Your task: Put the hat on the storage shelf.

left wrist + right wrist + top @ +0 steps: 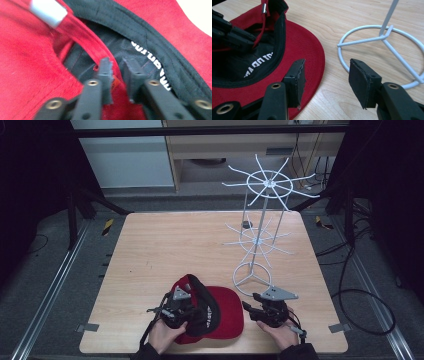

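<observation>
Red cotton baseball cap [220, 312] with a black sweatband and white lettering inside lies upside down near the front edge of the pale wooden table [165, 250], its brim pointing toward the right gripper. The left gripper [187, 312] is at the back of the cap, and in the left gripper view its jaws stand narrow around the thin red adjuster strap [82, 37] that spans the rear opening. The strap passes against the left jaw; whether both pads actually press it I cannot tell, since a small gap shows between the jaw tips. A little silver metal clasp [48, 11] sits farther up that strap. The right gripper [252, 308] hovers just beside the brim with its jaws spread apart and nothing between them; in the right gripper view one jaw hangs over the edge of the brim, the other over bare wood. Just beyond it stands a white wire display rack [260, 240], its ring-shaped base [384, 37] resting on the table close to the cap but not touching it.
</observation>
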Available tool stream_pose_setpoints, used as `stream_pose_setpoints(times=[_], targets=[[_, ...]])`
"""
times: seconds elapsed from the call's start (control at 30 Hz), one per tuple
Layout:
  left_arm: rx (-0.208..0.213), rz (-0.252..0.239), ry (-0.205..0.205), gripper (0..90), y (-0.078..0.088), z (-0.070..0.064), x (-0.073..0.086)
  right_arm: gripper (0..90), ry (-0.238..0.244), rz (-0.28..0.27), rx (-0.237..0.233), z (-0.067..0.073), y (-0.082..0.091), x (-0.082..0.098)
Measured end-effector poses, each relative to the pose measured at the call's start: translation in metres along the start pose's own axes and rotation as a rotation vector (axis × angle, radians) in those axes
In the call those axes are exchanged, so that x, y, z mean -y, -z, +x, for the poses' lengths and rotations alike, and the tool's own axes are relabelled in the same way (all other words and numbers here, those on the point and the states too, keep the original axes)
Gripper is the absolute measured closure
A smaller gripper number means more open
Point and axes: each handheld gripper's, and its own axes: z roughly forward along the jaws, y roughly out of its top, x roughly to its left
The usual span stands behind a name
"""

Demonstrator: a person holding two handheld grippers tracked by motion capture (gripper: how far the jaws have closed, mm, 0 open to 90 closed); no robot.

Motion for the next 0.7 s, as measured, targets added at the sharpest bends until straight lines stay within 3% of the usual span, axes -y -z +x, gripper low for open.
stream_pose_setpoints(times=[0.03, 0.07, 0.13, 0.43, 0.53, 0.7], targets=[[0.004, -0.006, -0.005, 78.8, 0.002, 0.000, 0.000, 47.6, 0.000, 0.000, 0.000, 0.000, 0.000, 0.000], [0.019, -0.023, -0.004, 86.1, 0.005, 0.001, 0.000, 47.8, 0.000, 0.002, -0.002, 0.000, -0.001, 0.000], [0.010, -0.027, -0.019, 89.9, 0.008, 0.002, -0.001, 48.1, 0.003, 0.009, -0.003, 0.001, -0.004, 0.000], [0.036, -0.063, -0.044, 89.8, 0.024, 0.005, -0.003, 47.8, 0.010, 0.046, -0.006, 0.003, -0.016, 0.001], [0.039, -0.030, -0.046, 66.1, 0.022, -0.002, 0.000, 47.4, 0.003, 0.046, -0.008, 0.003, -0.015, 0.001], [0.045, 0.029, -0.077, 45.5, 0.019, -0.012, 0.008, 46.4, 0.013, 0.045, -0.015, 0.004, -0.012, 0.004]])
